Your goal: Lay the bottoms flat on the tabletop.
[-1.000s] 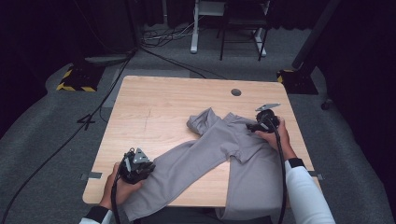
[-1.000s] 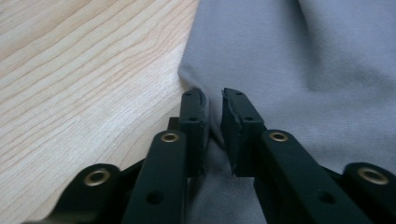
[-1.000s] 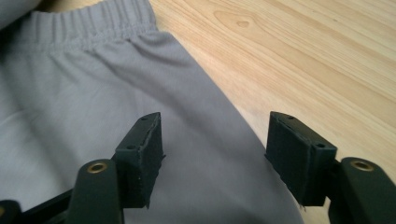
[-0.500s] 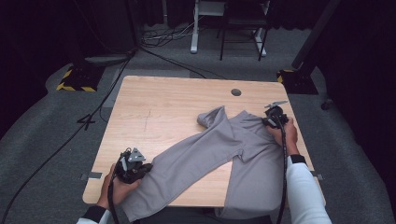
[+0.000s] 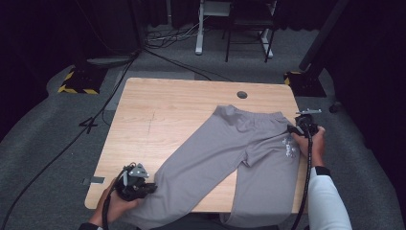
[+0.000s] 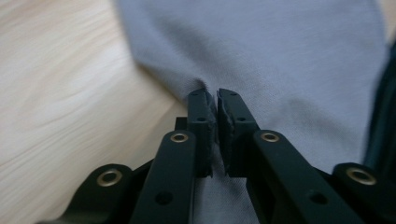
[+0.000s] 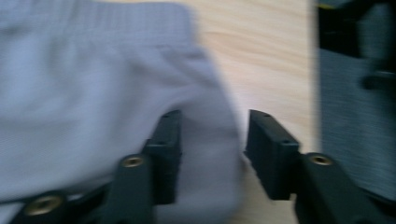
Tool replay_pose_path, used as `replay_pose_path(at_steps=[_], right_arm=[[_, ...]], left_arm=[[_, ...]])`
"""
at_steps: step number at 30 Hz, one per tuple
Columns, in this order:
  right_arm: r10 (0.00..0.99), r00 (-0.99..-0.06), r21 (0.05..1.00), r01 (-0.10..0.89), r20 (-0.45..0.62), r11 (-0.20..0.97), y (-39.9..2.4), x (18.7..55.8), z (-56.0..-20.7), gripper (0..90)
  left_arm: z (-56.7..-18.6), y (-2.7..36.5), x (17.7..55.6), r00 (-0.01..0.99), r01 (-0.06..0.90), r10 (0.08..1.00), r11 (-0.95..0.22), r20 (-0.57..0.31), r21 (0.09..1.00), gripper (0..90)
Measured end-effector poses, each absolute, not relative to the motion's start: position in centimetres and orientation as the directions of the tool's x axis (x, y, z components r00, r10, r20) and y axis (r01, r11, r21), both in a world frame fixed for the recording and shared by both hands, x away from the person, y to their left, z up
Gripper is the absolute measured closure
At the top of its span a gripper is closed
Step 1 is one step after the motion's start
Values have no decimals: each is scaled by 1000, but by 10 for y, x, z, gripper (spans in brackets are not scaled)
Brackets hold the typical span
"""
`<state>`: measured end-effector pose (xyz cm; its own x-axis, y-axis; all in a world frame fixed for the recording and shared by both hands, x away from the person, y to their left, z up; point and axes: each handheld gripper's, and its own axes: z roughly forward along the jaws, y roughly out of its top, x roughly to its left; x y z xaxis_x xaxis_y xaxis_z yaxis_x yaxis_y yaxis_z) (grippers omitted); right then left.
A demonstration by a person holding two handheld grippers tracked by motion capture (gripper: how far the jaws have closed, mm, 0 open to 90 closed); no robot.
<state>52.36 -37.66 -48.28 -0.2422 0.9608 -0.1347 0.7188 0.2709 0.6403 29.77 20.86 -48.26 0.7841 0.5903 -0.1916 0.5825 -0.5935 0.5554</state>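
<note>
Grey trousers [image 5: 239,153] lie spread on the wooden table [image 5: 167,110], waist toward the far right, one leg running to the near left corner. My left gripper [image 5: 148,188] sits at that leg's end. In the left gripper view it [image 6: 216,100] is pinched on a fold of the grey cloth [image 6: 280,56]; its jaws have just eased slightly, with the cloth still caught between the pads. My right gripper [image 5: 292,129] is at the waistband by the table's right edge. Its jaws [image 7: 212,126] have just been opening and stand apart around the waistband corner [image 7: 93,84], without pressing it.
A round cable hole [image 5: 242,95] lies in the table's far side. The trousers' other leg hangs over the near edge [image 5: 258,211]. Dark carpet, floor cables [image 5: 72,143] and a desk frame [image 5: 230,28] surround the table. Bare wood [image 6: 60,84] lies left of the leg.
My right hand has moved right toward the table edge, drawing the waist with it, so the bunched waist now lies flat and wide. The left hand has barely shifted.
</note>
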Motion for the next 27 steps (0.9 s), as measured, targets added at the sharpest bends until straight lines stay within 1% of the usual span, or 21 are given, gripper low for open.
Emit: replay_pose_path(at_steps=[1, 3, 4, 6, 7, 8, 9, 10, 11, 14, 16, 17, 18, 19, 20, 21, 23, 24, 26, 27], right_arm=[[955, -279, 639, 716, -105, 280, -373, 521, -482, 449], [938, -339, 638, 708, -69, 303, -363, 516, -481, 419], [932, -357, 638, 703, -64, 314, -358, 512, -479, 381], [910, -414, 650, 687, -19, 326, -349, 504, -477, 364], [901, -432, 647, 682, -19, 341, -344, 500, -475, 331], [894, -448, 656, 670, -15, 347, -342, 495, -474, 316], [884, -467, 666, 658, -6, 352, -340, 491, -472, 315], [875, -485, 667, 649, -10, 367, -340, 487, -470, 292], [870, -492, 671, 638, -23, 378, -340, 482, -467, 268], [865, -502, 703, 625, 28, 340, -346, 466, -458, 265], [870, -492, 709, 617, 11, 340, -348, 456, -457, 238], [868, -497, 706, 620, 16, 341, -348, 454, -458, 234], [869, -494, 698, 626, 10, 348, -347, 452, -459, 236], [874, -485, 690, 628, -13, 359, -345, 452, -462, 236], [877, -481, 676, 643, -10, 361, -341, 455, -469, 246], [877, -481, 676, 643, -10, 361, -341, 455, -469, 246], [883, -468, 664, 669, 27, 334, -341, 460, -478, 247], [886, -463, 663, 674, 38, 324, -341, 462, -482, 247], [885, -461, 661, 686, 71, 304, -341, 468, -489, 242], [887, -455, 672, 681, 76, 291, -340, 469, -491, 243]], left_arm=[[-482, 201, 297, 798, 568, 571, -608, -192, 555, 792], [-482, 187, 298, 821, 538, 539, -618, -189, 573, 728], [-481, 179, 300, 837, 513, 517, -625, -179, 589, 672], [-480, 165, 304, 844, 494, 509, -620, -167, 610, 534], [-479, 159, 309, 852, 488, 489, -611, -188, 623, 492], [-479, 153, 313, 855, 482, 480, -601, -194, 637, 439], [-478, 147, 318, 852, 480, 491, -593, -182, 646, 385], [-476, 141, 324, 843, 488, 509, -589, -172, 645, 331], [-474, 135, 330, 838, 491, 518, -579, -172, 651, 298], [-466, 120, 347, 845, 458, 515, -564, -141, 687, 247], [-463, 108, 360, 846, 431, 526, -573, -90, 698, 236], [-463, 103, 369, 846, 425, 526, -567, -87, 705, 234], [-464, 97, 378, 845, 423, 528, -563, -85, 710, 237], [-466, 90, 387, 845, 414, 530, -566, -70, 713, 236], [-468, 84, 395, 848, 394, 527, -576, -43, 716, 238], [-472, 78, 404, 849, 397, 525, -571, -52, 719, 238], [-477, 68, 419, 847, 431, 520, -553, -108, 713, 237], [-480, 63, 424, 843, 444, 522, -545, -126, 711, 222], [-484, 53, 432, 835, 466, 530, -538, -148, 703, 251], [-485, 48, 434, 831, 473, 534, -536, -153, 699, 248]])
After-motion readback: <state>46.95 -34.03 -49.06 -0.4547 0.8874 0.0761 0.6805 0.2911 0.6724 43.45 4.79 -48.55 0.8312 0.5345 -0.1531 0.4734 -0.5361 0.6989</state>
